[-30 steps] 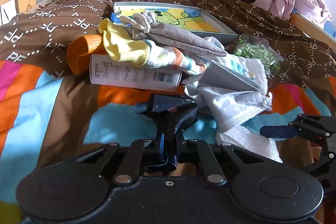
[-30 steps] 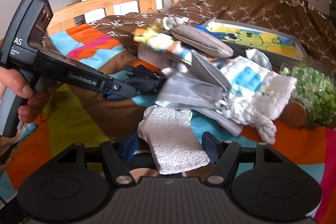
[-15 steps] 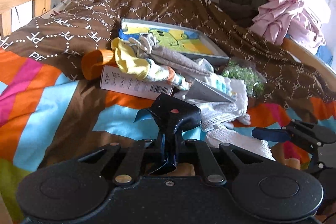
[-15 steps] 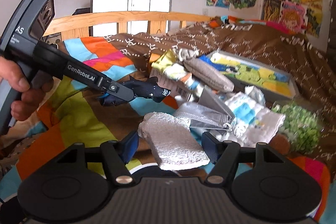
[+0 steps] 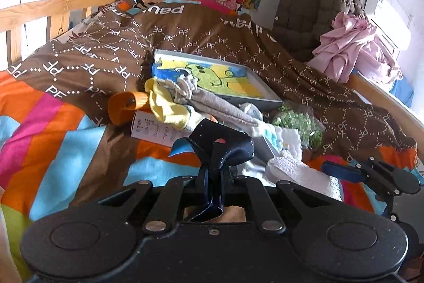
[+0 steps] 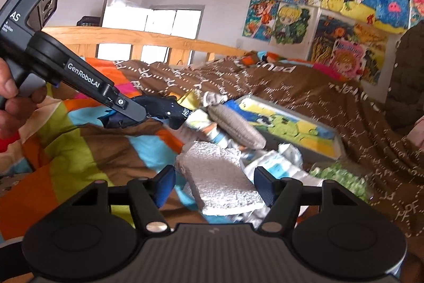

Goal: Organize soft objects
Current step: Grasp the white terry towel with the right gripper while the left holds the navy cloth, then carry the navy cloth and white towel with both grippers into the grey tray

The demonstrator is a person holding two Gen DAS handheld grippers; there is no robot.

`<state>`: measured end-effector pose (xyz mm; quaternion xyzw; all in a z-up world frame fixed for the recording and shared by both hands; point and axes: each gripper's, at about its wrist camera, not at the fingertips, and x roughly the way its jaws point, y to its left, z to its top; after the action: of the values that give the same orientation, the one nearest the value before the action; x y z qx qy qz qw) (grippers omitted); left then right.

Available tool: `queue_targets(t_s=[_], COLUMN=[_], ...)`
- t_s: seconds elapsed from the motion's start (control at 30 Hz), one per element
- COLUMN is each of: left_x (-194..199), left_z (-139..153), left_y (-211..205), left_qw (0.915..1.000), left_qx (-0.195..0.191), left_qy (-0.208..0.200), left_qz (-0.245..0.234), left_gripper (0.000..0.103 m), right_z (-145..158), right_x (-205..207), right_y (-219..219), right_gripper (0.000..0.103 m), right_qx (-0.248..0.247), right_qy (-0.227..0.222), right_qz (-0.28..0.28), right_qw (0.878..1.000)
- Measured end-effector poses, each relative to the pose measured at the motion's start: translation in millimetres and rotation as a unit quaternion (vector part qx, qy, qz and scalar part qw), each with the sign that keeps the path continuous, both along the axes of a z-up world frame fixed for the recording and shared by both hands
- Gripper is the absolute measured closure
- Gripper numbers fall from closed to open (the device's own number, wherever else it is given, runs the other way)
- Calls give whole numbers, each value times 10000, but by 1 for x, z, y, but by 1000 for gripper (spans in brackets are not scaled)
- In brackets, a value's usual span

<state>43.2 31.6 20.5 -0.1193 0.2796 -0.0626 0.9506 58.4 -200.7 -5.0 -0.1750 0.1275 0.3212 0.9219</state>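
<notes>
My left gripper is shut on a dark navy cloth, which stands up between its fingers above the striped bedspread. The right wrist view shows that gripper from the side, in a person's hand, with the navy cloth sticking out. My right gripper is shut on a folded white terry cloth, pinched at both sides by the blue pads. That cloth and one right finger also show low on the right of the left wrist view.
A heap lies ahead: yellow sock, grey cloth, white-and-blue cloth, orange cup, labelled box, bag of green beads, picture tray. A brown quilt, pink clothes and a wooden rail lie beyond.
Both grippers have risen and tipped upward, so more wall and posters show. The navy cloth came up off the bedspread with the left gripper; the white cloth stayed in the right.
</notes>
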Motion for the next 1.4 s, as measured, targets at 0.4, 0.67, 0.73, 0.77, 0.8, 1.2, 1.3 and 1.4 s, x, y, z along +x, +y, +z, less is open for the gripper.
queue_targets(t_s=[0.4,0.67,0.73,0.77,0.8,1.2,1.3,1.4], left_x=[51,121,140,150,160,286,313,331], left_z=[89,143,140,136,132,79,62,43], left_y=[-7,-11,-9,-7,-4,9,12,18], left_qw=[9982,9970,9969,9968,9968,9967,9966,9972], left_qx=[450,732,760,775,786,753,738,665], left_qy=[-269,-241,-183,-161,-132,38,148,289], left_qz=[-284,-58,30,70,110,284,349,190], left_gripper=[95,95,95,95,95,95,95,95], right_z=[35,62,64,65,66,56,52,45], right_x=[40,132,162,179,192,296,306,317], right_y=[-12,-15,-9,-7,-3,22,35,52], right_gripper=[33,33,33,33,33,33,33,33], right_qx=[597,584,532,527,550,728,633,494], right_qy=[-312,-326,-391,-429,-440,-89,53,181], right_qz=[-386,-398,-316,-283,-270,-515,-635,-748], right_qw=[9970,9970,9973,9973,9972,9960,9960,9958])
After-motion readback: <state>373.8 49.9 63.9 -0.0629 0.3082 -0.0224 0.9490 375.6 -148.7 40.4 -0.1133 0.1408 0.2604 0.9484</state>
